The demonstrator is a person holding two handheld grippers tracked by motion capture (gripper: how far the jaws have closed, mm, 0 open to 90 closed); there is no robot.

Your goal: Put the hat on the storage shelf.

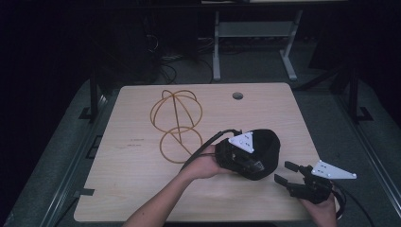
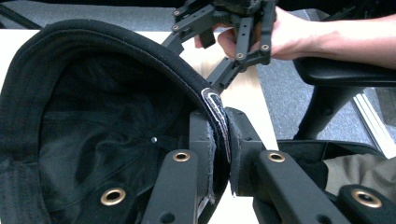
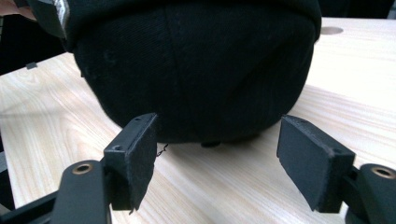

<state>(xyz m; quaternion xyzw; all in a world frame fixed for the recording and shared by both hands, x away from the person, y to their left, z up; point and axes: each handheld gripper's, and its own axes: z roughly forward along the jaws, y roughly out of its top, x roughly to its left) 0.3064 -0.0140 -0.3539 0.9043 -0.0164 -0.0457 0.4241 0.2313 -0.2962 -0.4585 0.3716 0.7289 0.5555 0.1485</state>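
A black cap [image 1: 265,146] is held just above the light wooden table [image 1: 142,170], right of the middle. My left gripper [image 1: 246,161] is shut on its rim, and in the left gripper view the jaws pinch the stitched edge [image 2: 219,116] with the cap's dark inside [image 2: 93,140] turned toward the camera. My right gripper [image 1: 282,171] stands open near the front right corner, a short way from the cap. In the right gripper view the cap's crown [image 3: 196,70] hangs just beyond my open right gripper [image 3: 218,140], with nothing between the pads [image 3: 140,144].
A golden wire stand [image 1: 177,123] with a round base ring stands on the table's left-middle. A cable hole [image 1: 237,96] sits near the far edge. Beyond the table are a grey metal frame [image 1: 217,47] and cables. A black chair armrest [image 2: 345,77] lies off the table's side.
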